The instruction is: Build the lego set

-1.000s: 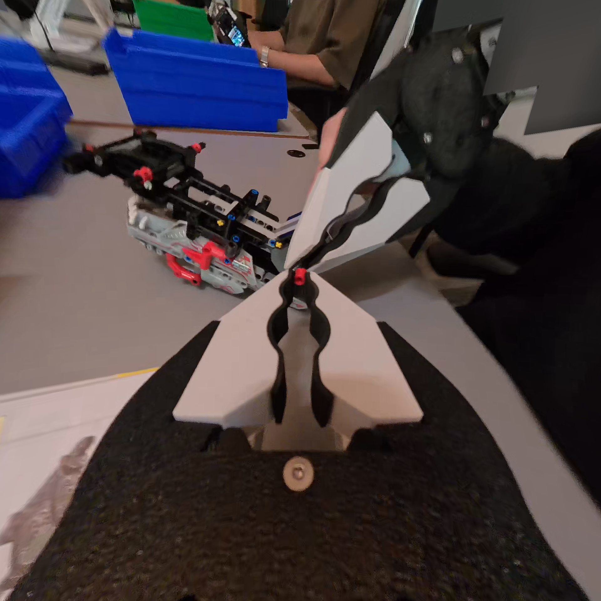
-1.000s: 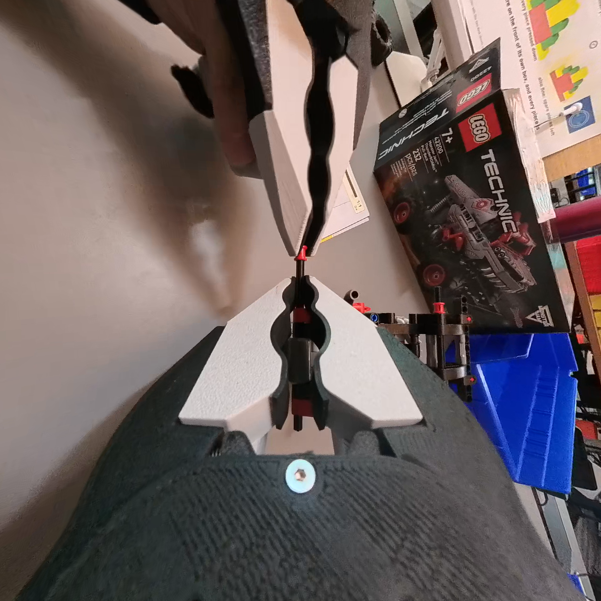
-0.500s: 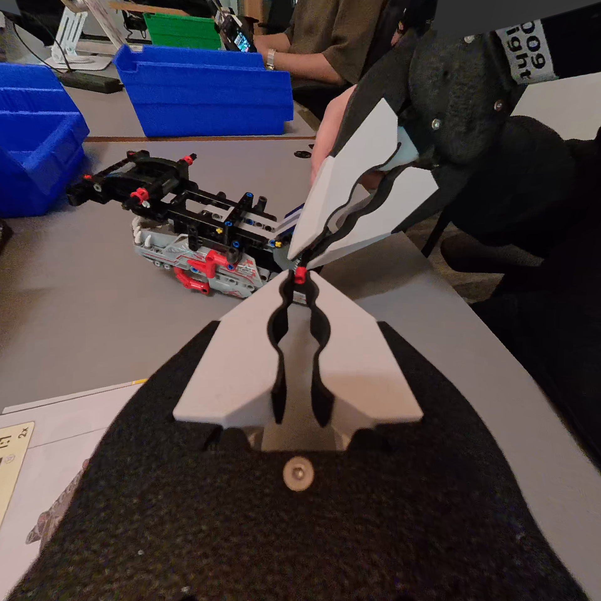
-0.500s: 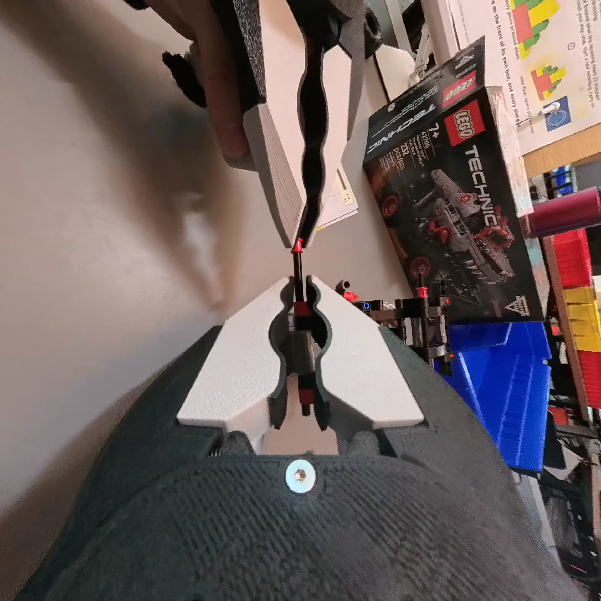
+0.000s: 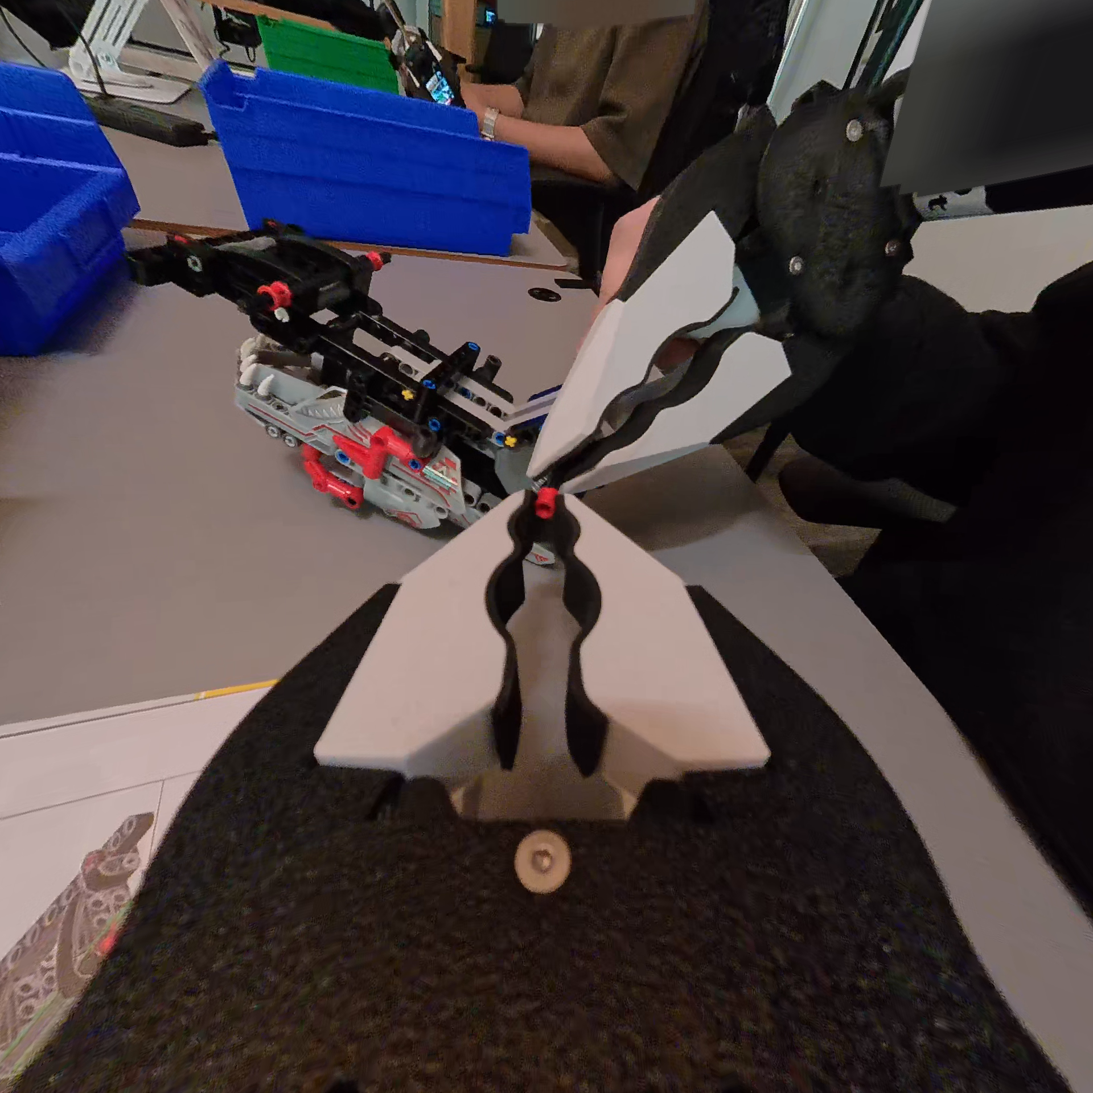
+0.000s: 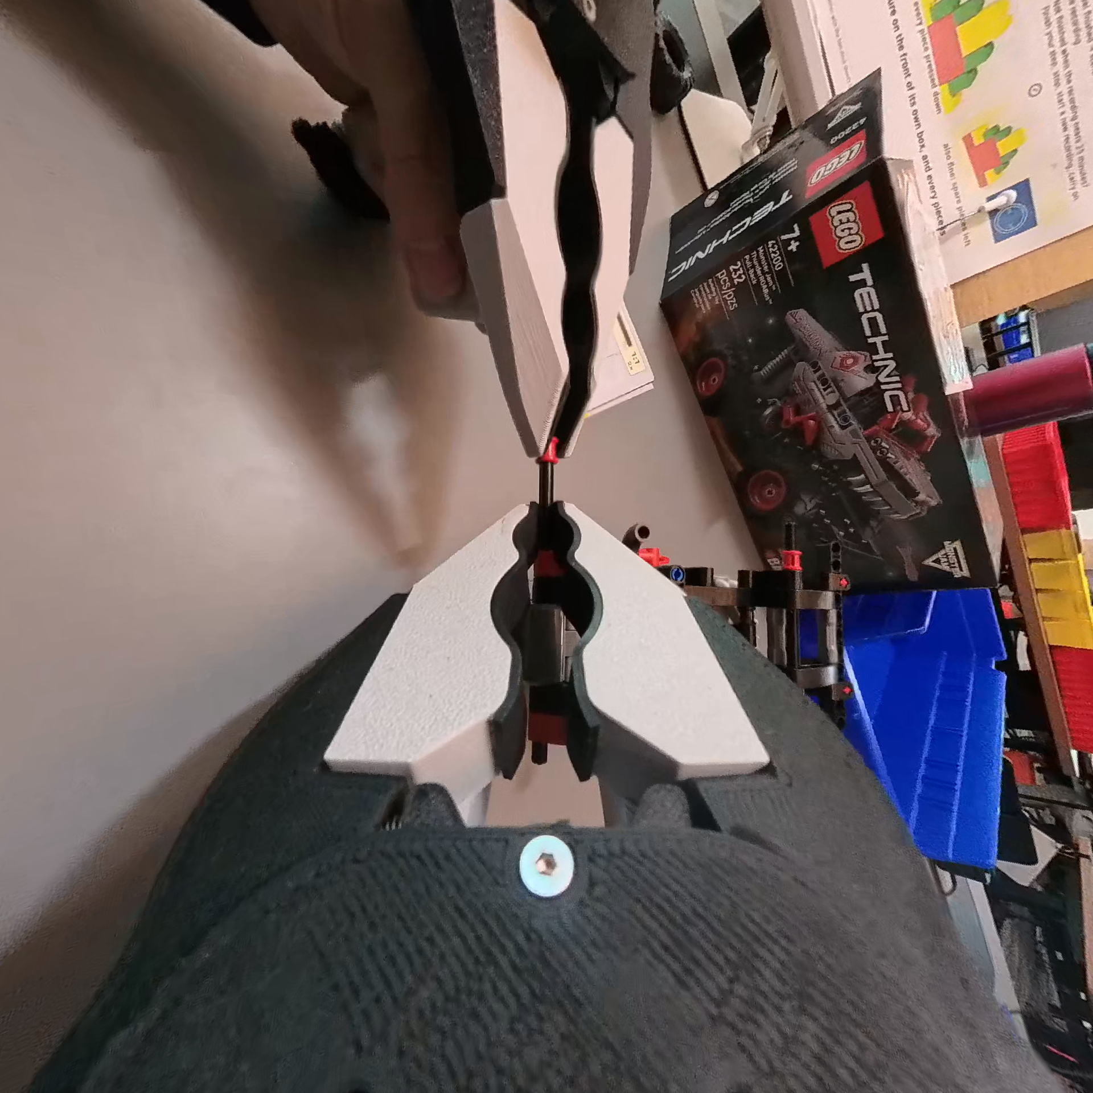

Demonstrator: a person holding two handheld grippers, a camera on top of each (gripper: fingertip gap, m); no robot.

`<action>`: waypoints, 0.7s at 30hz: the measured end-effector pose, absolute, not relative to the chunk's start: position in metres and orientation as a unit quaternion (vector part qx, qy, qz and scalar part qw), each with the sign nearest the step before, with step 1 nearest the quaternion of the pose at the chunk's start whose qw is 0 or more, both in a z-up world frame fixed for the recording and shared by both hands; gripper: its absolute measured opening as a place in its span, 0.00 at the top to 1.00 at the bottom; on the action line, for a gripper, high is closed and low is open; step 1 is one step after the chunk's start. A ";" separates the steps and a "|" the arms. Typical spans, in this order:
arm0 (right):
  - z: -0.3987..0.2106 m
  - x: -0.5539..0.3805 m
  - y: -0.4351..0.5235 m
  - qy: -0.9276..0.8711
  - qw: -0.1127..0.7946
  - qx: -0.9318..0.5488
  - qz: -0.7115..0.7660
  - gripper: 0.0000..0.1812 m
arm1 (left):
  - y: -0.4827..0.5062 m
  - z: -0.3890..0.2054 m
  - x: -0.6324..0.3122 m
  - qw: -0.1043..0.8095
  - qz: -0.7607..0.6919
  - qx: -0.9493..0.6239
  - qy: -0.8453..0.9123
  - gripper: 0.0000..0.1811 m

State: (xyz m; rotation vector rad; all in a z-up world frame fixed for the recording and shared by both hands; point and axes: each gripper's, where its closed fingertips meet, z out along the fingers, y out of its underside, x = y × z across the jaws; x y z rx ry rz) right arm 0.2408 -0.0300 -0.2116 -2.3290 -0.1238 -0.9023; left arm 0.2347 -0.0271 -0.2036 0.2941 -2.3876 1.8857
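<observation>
My left gripper (image 5: pixel 544 504) is shut on a small red bush (image 5: pixel 544 508) at its fingertips. My right gripper (image 6: pixel 547 511) is shut on a black axle assembly (image 6: pixel 545 644) with red and grey parts. The axle sticks out of the right gripper, and its far end meets the red bush (image 6: pixel 550 453). The left gripper (image 6: pixel 551 456) comes in from above in the right wrist view. The right gripper (image 5: pixel 541 478) comes in tip to tip from the upper right in the left wrist view. The part-built black, grey and red model (image 5: pixel 355 402) lies on the grey table (image 5: pixel 148 562) behind the grippers.
Blue bins (image 5: pixel 366 159) stand at the back and far left (image 5: pixel 53 201). An instruction booklet (image 5: pixel 89 828) lies at the near left. The set's box (image 6: pixel 828 366) stands by a blue bin (image 6: pixel 934 721). A person sits at the far table (image 5: pixel 591 89). The table edge runs on the right. Less than 4 cm separates the two grippers' tips.
Both grippers have shifted a little together above the table, so the background has moved in both views. Each keeps its hold, and the tips stay joined by the axle.
</observation>
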 end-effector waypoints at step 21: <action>-0.201 0.236 -0.051 -0.023 0.310 -0.881 -0.357 0.88 | -0.045 -0.198 0.229 0.018 0.614 0.083 -0.785 0.98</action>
